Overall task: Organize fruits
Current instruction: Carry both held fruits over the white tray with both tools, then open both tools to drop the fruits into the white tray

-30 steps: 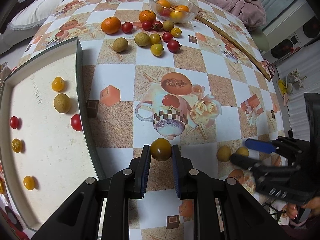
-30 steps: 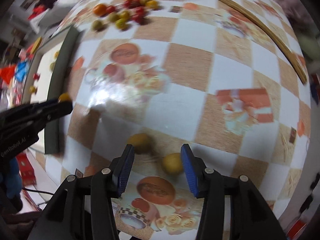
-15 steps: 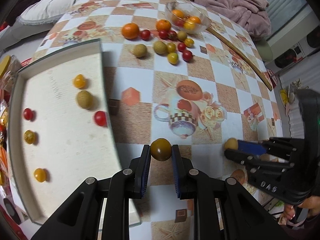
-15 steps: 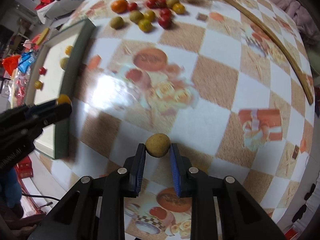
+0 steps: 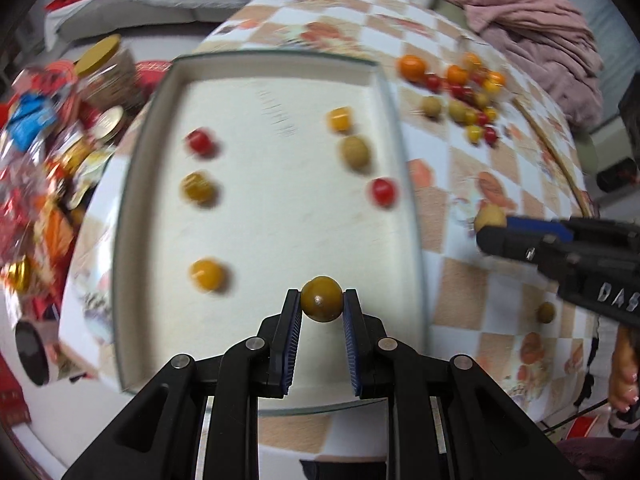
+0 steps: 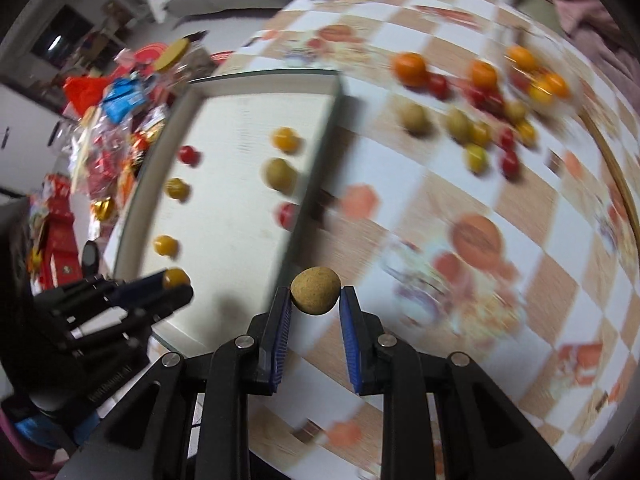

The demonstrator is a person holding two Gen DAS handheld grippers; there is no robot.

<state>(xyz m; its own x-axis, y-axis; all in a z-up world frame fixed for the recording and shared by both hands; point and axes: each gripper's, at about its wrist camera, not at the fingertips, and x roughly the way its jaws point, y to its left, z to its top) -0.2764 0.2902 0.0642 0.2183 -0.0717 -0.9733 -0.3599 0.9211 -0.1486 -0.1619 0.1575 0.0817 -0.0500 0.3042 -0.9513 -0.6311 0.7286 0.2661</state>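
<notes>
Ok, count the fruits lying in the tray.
6. Left column: red, dark yellow, yellow. Right column: yellow, tan-green, red. The left hand-held gripper may hide more.

left gripper (image 5: 322,308) clamps a dark-yellow round tomato (image 5: 321,298) over the white rectangular tray (image 5: 272,216) holding six fruits.

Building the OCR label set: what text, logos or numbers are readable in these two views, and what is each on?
"DAS", cut off at the frame edge: white letters on the right tool body, left wrist view.
Pale print on the left tool body, right wrist view: too blurred to read.
Faint marks on the tray floor: unreadable.
Snack packets beside the tray: print blurred, unreadable.
</notes>
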